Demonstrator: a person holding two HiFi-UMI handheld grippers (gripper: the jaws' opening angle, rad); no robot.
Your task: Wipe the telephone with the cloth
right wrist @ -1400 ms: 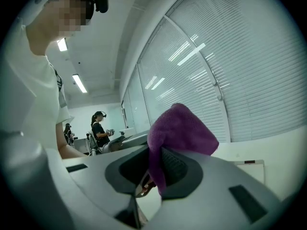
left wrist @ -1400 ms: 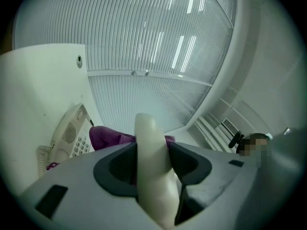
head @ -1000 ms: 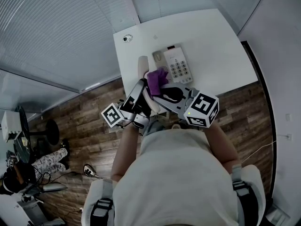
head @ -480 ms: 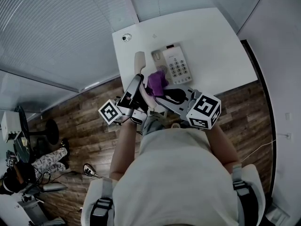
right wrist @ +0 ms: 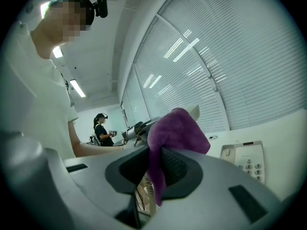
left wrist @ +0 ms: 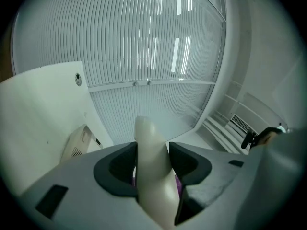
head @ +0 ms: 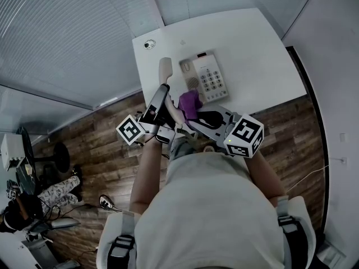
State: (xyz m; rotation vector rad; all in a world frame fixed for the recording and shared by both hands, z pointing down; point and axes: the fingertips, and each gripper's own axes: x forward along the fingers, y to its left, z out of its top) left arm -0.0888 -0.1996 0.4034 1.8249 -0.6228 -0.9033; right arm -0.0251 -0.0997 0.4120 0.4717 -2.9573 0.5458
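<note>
With the left gripper (left wrist: pixel 152 155) clamping the raised handset (head: pixel 164 69), the right gripper (right wrist: pixel 156 169), pinching the purple cloth (head: pixel 189 102), has drawn back off the telephone base (head: pixel 206 77), suggesting handset wiping is underway.

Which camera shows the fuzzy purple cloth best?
The right gripper view: the fuzzy purple cloth fills its middle, pinched in the right gripper. The head view shows a small patch; the left gripper view, only slivers.

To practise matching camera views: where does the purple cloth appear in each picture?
Head view: purple cloth, centre, beside the handset.
Left gripper view: a sliver of it, low centre, behind the handset.
Right gripper view: centre, between the fingers.
Shared landmark: the telephone base.
</note>
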